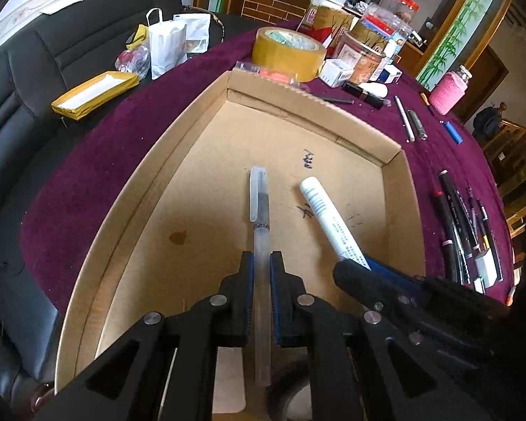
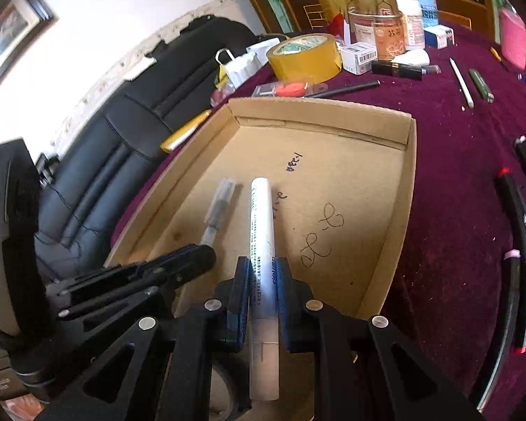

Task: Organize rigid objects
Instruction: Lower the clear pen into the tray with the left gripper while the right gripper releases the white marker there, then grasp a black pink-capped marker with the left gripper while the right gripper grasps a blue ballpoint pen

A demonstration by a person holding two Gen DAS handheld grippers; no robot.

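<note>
Pens are held over a shallow cardboard tray (image 1: 399,217) on a table draped in purple cloth (image 1: 129,133): the left gripper (image 1: 262,263) is clamped on a translucent pen (image 1: 259,207) whose frosted cap points toward the tray's far wall, while the right gripper (image 2: 263,270) is clamped on a white marker (image 2: 261,217) printed with small text. Seen from the left wrist camera, the white marker (image 1: 329,217) lies just right of the translucent pen, its tip angled toward it, with the two not touching; from the right wrist camera, the translucent pen (image 2: 219,207) sits just left of the marker. Both point forward above the tray's scribbled floor; whether either touches it cannot be told. A cluster of dark pens (image 1: 463,224) lies on the cloth to the right of the tray. Beyond the tray's far wall stand a roll of yellow tape (image 1: 287,52) and an assortment of jars and boxes.
</note>
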